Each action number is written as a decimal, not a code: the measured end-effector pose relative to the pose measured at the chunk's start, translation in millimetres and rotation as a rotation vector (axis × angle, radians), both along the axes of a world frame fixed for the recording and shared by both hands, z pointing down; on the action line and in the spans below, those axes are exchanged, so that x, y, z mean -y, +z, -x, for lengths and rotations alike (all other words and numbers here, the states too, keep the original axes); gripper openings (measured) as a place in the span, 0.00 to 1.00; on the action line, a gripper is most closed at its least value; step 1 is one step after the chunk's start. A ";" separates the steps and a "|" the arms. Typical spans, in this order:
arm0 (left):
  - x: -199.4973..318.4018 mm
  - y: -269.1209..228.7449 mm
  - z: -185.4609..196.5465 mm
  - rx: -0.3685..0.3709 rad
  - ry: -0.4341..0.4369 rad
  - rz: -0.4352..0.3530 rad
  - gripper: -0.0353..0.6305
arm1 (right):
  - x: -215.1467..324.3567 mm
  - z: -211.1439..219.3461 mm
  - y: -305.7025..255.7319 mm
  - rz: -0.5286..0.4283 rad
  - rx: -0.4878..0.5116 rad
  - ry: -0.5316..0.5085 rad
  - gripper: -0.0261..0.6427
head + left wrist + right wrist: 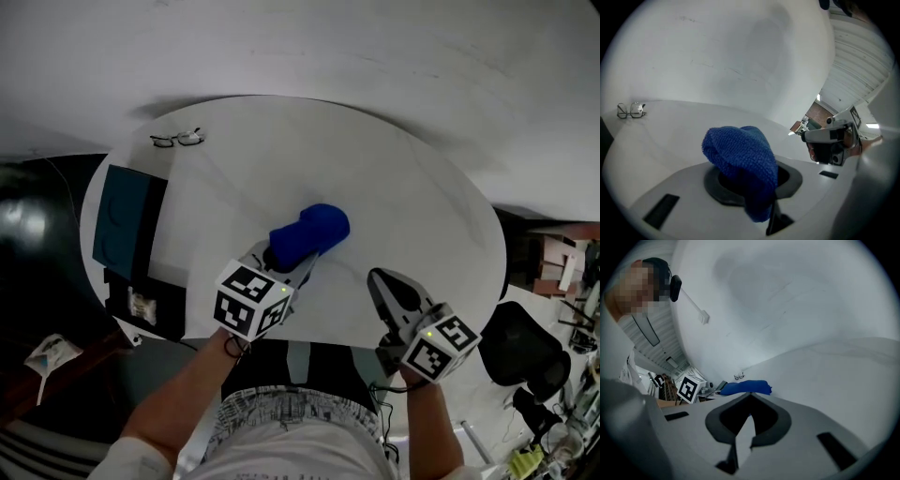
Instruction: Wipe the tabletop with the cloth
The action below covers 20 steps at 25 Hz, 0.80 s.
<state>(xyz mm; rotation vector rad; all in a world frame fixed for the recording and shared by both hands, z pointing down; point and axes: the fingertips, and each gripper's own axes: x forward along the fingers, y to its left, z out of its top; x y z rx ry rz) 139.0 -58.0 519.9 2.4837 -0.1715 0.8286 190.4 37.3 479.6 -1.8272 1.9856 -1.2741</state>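
Observation:
A blue cloth (311,232) is bunched up near the middle of the round white table (403,187). My left gripper (281,265) is shut on the cloth's near end. In the left gripper view the cloth (740,154) bulges up out of the jaws of the left gripper (750,177) and hides the fingertips. My right gripper (386,281) hovers over the table's near right part, apart from the cloth, shut and holding nothing. In the right gripper view the right gripper (750,397) has its tips together, and the cloth (743,387) lies beyond them.
A pair of glasses (178,139) lies at the table's far left edge. A dark teal flat item (122,220) sits at the left edge. A black office chair (525,347) stands to the right of the table. The table's near edge runs close to my body.

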 end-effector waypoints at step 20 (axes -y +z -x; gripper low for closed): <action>108.1 -13.9 215.0 0.105 -0.156 -0.135 0.22 | 115.9 152.7 -2.9 0.001 0.004 -0.266 0.05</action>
